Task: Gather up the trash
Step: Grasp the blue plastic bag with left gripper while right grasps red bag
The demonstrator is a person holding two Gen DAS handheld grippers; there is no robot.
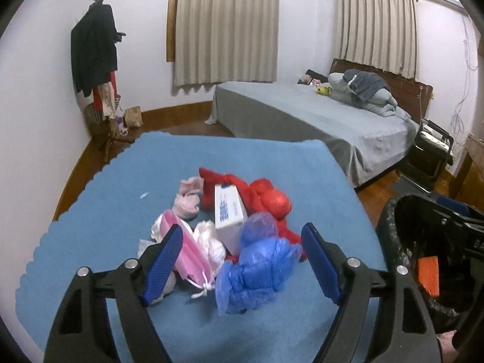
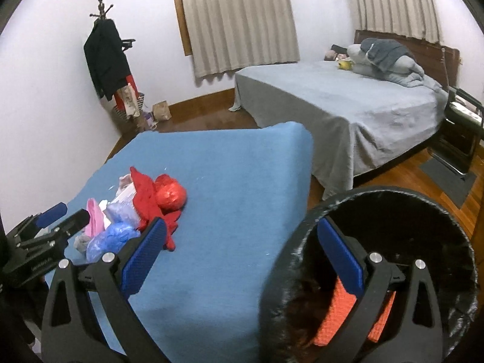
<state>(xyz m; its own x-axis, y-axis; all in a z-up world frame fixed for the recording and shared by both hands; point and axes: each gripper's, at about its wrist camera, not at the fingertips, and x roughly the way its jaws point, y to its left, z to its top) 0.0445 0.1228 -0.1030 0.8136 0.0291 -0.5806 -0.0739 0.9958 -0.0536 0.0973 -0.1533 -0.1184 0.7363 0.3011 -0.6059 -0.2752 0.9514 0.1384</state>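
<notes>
The left claw [image 1: 242,260], released and empty, points straight at the blue bag [image 1: 260,275] (nearest of the pile); the right claw [image 2: 242,257], also released, straddles the bin's rim [image 2: 302,227].

Crumpled blue bag [image 1: 260,275], red bag [image 1: 269,202], black bin [image 2: 378,272]

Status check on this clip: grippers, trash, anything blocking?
Left gripper open, empty, over the trash pile on the blue cloth. Right gripper open, empty, at the bin; orange item inside. Nothing blocking.
</notes>
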